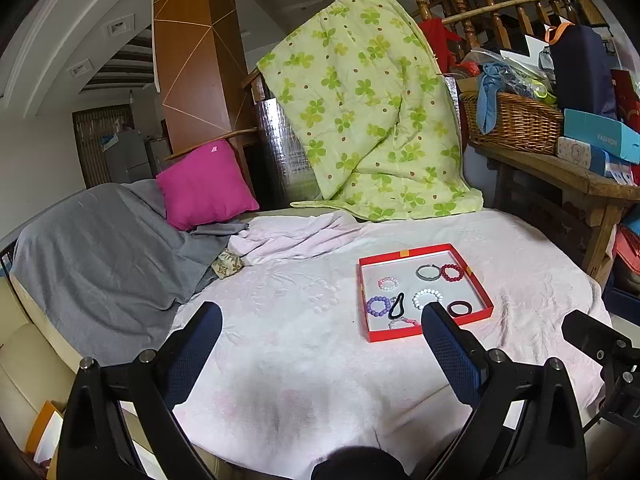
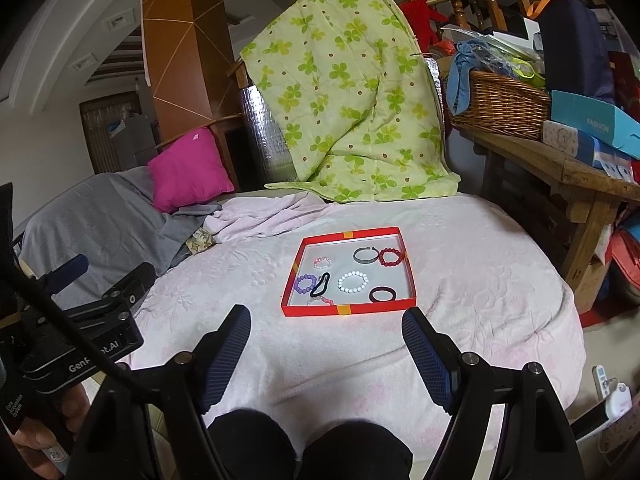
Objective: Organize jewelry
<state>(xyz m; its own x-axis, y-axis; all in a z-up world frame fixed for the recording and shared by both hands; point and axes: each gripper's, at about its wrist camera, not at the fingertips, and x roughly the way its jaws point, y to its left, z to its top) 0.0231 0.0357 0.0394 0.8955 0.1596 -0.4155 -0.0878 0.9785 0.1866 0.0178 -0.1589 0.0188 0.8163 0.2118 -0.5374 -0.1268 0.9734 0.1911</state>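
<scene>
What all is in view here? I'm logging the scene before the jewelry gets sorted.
tray: 1, red rim, on the pink blanket
beaded bracelets: 5; dark red, white, purple, two pale pink, all in the tray
bangle: 1, grey, beside the dark red bracelet
hair ties: 2; black, dark maroon, in the tray
pink blanket: 1, covers the bed
cushion: 1, magenta, far left
quilt: 1, green clover print, draped behind
wicker basket: 1, brown, on the wooden bench
left gripper: open, empty
right gripper: open, empty
</scene>
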